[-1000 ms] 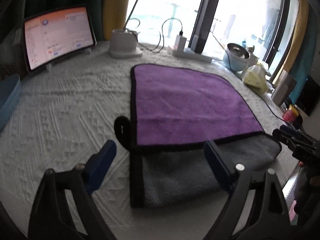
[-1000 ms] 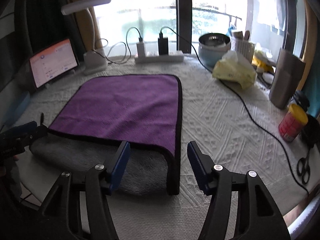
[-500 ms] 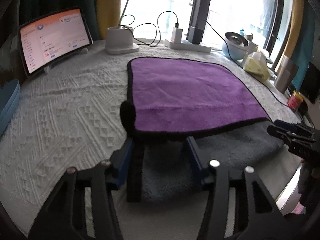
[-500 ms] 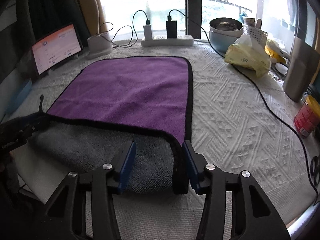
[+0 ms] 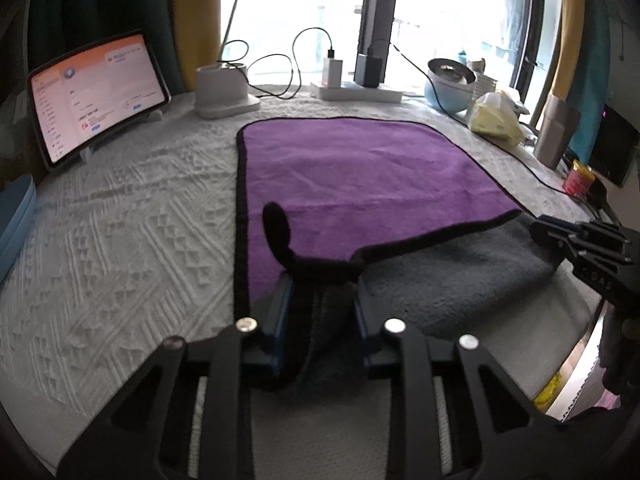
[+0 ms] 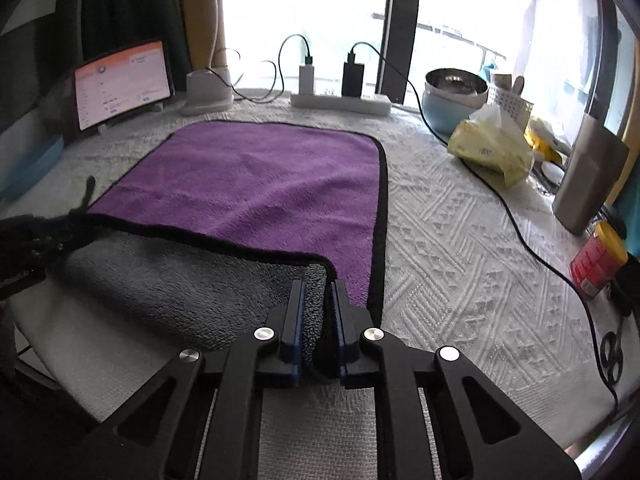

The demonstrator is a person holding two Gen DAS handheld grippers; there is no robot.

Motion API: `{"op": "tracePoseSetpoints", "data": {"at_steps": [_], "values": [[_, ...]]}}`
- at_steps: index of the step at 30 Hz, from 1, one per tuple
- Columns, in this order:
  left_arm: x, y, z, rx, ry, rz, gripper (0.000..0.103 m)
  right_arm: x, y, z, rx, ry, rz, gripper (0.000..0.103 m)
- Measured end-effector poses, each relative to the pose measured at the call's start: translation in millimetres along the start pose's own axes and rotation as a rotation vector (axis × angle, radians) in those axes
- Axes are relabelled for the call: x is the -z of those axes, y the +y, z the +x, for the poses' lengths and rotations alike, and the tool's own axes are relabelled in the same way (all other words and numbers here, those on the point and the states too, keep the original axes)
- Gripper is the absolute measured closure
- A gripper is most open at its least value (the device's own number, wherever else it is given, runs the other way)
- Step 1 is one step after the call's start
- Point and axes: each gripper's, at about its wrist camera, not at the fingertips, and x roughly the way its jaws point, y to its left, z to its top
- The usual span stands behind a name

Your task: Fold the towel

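Observation:
A purple towel [image 5: 360, 176] with black edging and a grey underside lies on the white textured table cover; it also shows in the right wrist view [image 6: 260, 184]. Its near edge is lifted and rolled back, so the grey side [image 5: 452, 276] shows. My left gripper [image 5: 322, 292] is shut on the towel's near left corner, and the black hanging loop [image 5: 276, 224] sticks up beside it. My right gripper [image 6: 318, 296] is shut on the near right corner. Each gripper appears at the edge of the other's view, the right one [image 5: 580, 240] and the left one [image 6: 36, 236].
A tablet [image 5: 96, 100] stands at the back left, a lamp base [image 5: 224, 92] and power strip [image 5: 356, 92] at the back. A bowl [image 6: 456, 96], tissue pack [image 6: 492, 148], grey cup [image 6: 588, 184], red can [image 6: 596, 260], cable [image 6: 520, 232] and scissors [image 6: 612, 356] lie right.
Both grippers have moved forward onto the towel's near corners and closed on them. The near edge is lifted and the grey underside rolls up further.

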Motion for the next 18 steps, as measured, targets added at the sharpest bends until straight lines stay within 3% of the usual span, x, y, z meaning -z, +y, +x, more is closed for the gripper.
{"op": "tracePoseSetpoints", "data": {"at_steps": [18], "values": [[-37, -3, -27, 0.01, -0.087, 0.013, 0.079, -38, -7, -30, -0.035, -0.121, 0.04, 0.09]]}}
